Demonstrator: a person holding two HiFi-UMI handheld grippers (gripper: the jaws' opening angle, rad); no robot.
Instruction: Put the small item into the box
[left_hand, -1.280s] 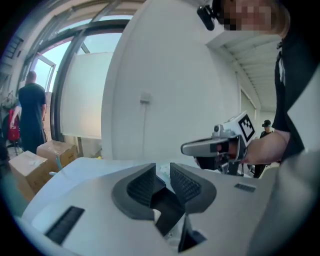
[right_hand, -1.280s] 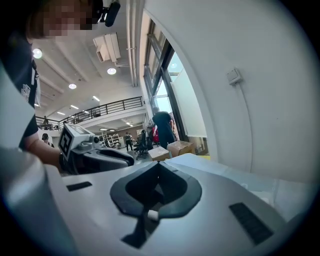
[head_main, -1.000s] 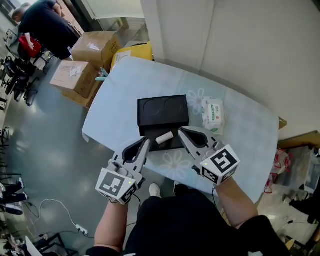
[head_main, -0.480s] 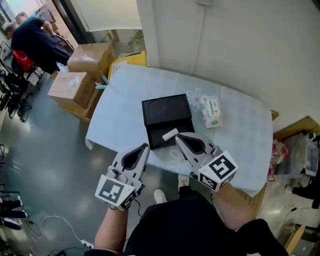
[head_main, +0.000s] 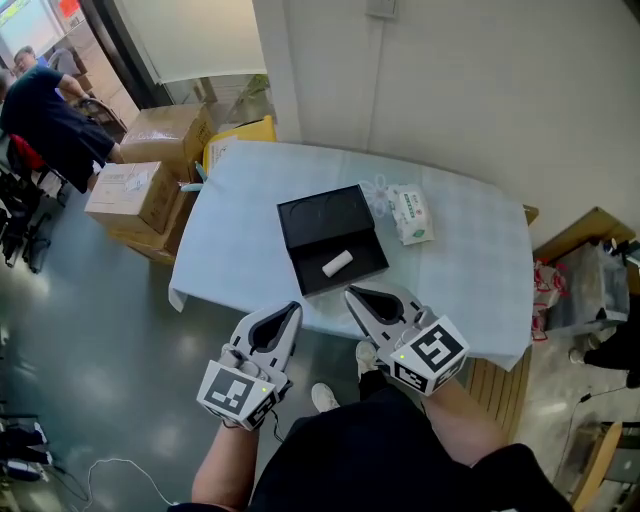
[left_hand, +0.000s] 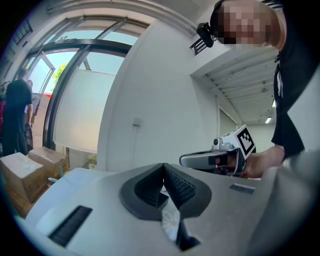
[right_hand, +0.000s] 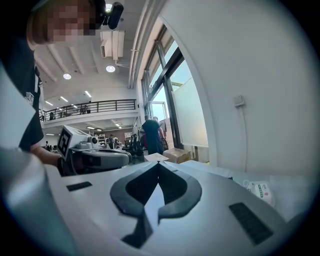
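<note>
A small white cylindrical item (head_main: 337, 264) lies inside the black box (head_main: 345, 272), whose lid (head_main: 324, 217) stands open behind it on the pale blue table (head_main: 250, 250). Both grippers are held short of the table's near edge, away from the box. My left gripper (head_main: 291, 311) is shut and empty; its jaw tips (left_hand: 163, 170) meet. My right gripper (head_main: 352, 296) is shut too, nothing between its jaws (right_hand: 158, 167). Each gripper shows in the other's view: the right gripper (left_hand: 215, 159), the left gripper (right_hand: 92, 157).
A pack of wet wipes (head_main: 411, 216) lies right of the box near the wall. Cardboard boxes (head_main: 130, 190) and a yellow bin (head_main: 235, 133) stand on the floor left of the table. A person (head_main: 45, 115) is at far left. Another table edge (head_main: 585, 235) is right.
The white item has left the right gripper and now lies in the box. Both grippers have drawn back from the table toward the person, and the head view has pulled away.
</note>
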